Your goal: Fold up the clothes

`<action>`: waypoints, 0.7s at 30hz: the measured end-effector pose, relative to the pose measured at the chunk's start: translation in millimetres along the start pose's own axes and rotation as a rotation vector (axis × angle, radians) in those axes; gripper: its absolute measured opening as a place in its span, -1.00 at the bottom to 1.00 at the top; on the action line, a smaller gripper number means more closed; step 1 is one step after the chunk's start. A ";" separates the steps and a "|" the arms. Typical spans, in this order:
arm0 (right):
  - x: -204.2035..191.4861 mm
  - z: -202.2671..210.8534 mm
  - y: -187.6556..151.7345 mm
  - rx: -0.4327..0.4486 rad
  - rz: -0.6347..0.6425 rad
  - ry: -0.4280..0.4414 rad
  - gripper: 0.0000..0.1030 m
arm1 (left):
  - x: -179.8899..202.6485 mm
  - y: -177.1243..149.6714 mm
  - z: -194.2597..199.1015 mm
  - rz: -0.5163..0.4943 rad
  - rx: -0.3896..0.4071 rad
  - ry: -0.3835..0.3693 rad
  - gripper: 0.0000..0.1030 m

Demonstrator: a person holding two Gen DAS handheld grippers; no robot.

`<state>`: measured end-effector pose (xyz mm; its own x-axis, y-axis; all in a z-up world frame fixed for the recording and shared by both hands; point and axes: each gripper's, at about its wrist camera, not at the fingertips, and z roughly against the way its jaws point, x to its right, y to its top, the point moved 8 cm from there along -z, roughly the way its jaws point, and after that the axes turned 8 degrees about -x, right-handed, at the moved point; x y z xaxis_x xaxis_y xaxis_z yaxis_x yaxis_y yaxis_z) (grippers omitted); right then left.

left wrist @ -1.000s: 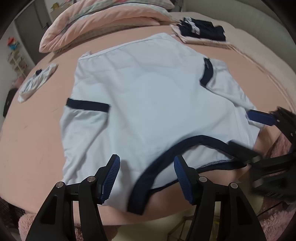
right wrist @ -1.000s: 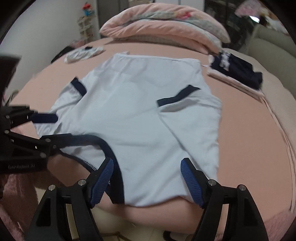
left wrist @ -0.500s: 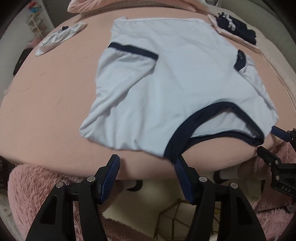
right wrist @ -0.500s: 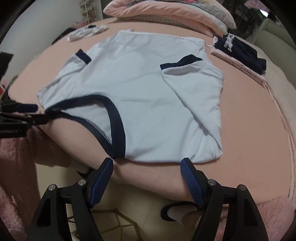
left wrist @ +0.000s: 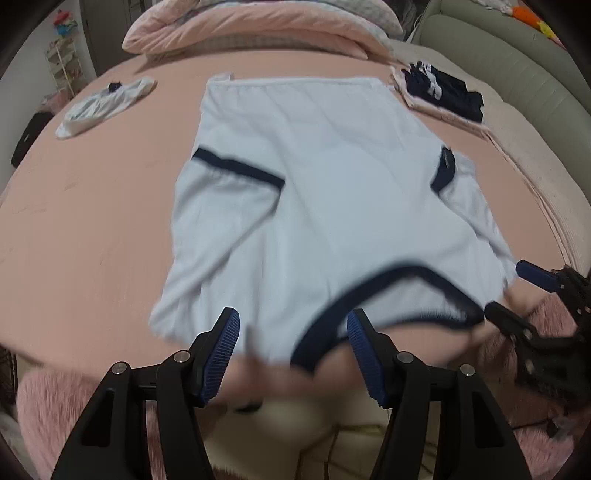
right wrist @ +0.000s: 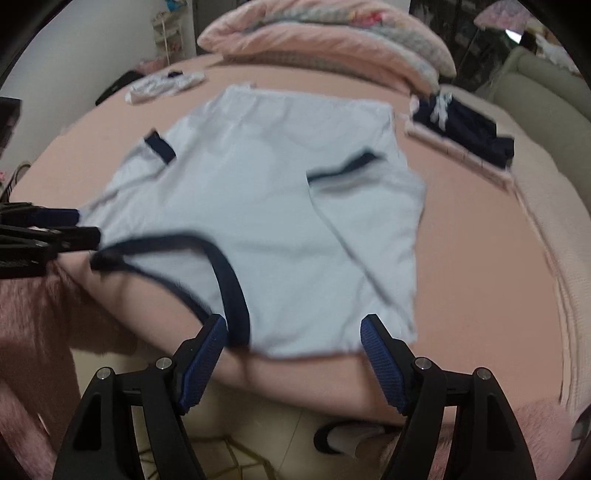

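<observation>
A bed (left wrist: 92,206) with a pink sheet fills most of both views, its near edge curving across the lower part of each frame. A rolled pink quilt (left wrist: 258,33) lies along the far side, at the top of the frame. A pale blue shirt (left wrist: 332,206) with dark navy trim lies spread flat in the middle of the bed, its neckline toward the near edge and its hem toward the quilt; both short sleeves are folded inward onto the body, the navy cuffs showing as dark bands. The navy collar (right wrist: 229,280) hangs right at the bed's near edge. In the upper right of the left wrist view, a folded stack of dark clothes (left wrist: 443,92) rests on a pale pink cloth near the bed's side. In the upper left, well apart from the shirt, lies a small crumpled white garment (left wrist: 107,103). The left gripper (left wrist: 293,350) hovers at the bottom of its frame over the shirt's near edge beside the collar, jaws apart with nothing pinched between them. The right gripper (right wrist: 293,360) hovers likewise at the other shoulder, jaws spread wide and empty. A foot in a dark shoe and white sock (right wrist: 343,439) shows on the floor below.
</observation>
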<state>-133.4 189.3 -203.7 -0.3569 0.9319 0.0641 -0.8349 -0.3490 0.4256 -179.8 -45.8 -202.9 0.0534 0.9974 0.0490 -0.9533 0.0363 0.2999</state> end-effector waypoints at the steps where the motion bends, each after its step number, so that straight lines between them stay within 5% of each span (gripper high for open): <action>1: -5.8 -0.6 8.4 0.015 0.029 -0.012 0.46 | 2.6 -2.0 -6.6 0.006 -0.018 0.003 0.13; 4: -12.0 -18.4 17.7 -0.022 0.063 -0.053 0.46 | 13.4 -24.0 -18.4 0.026 -0.096 -0.002 0.13; 8: -16.2 -44.4 -12.8 -0.153 0.037 0.045 0.47 | 16.8 -53.6 -18.3 -0.003 -0.112 -0.009 0.14; 11: -14.4 -28.9 -27.4 -0.128 0.039 0.086 0.46 | 16.4 -53.7 -3.2 0.039 -0.085 -0.101 0.14; 13: 5.6 -11.7 -26.0 -0.079 -0.065 0.113 0.46 | 17.9 -47.2 7.3 0.070 -0.052 -0.168 0.14; 17: 77.4 14.0 -15.2 0.042 -0.289 0.012 0.46 | 43.2 -22.5 12.4 0.000 -0.018 -0.177 0.14; 21: 130.2 4.1 -20.8 0.044 -0.415 -0.019 0.46 | 97.4 -9.2 -2.7 -0.085 -0.049 -0.211 0.14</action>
<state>-160.8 318.3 -200.5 0.0141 0.9944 -0.1044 -0.8875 0.0605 0.4569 -166.7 51.2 -203.5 0.1897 0.9557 0.2250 -0.9558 0.1274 0.2649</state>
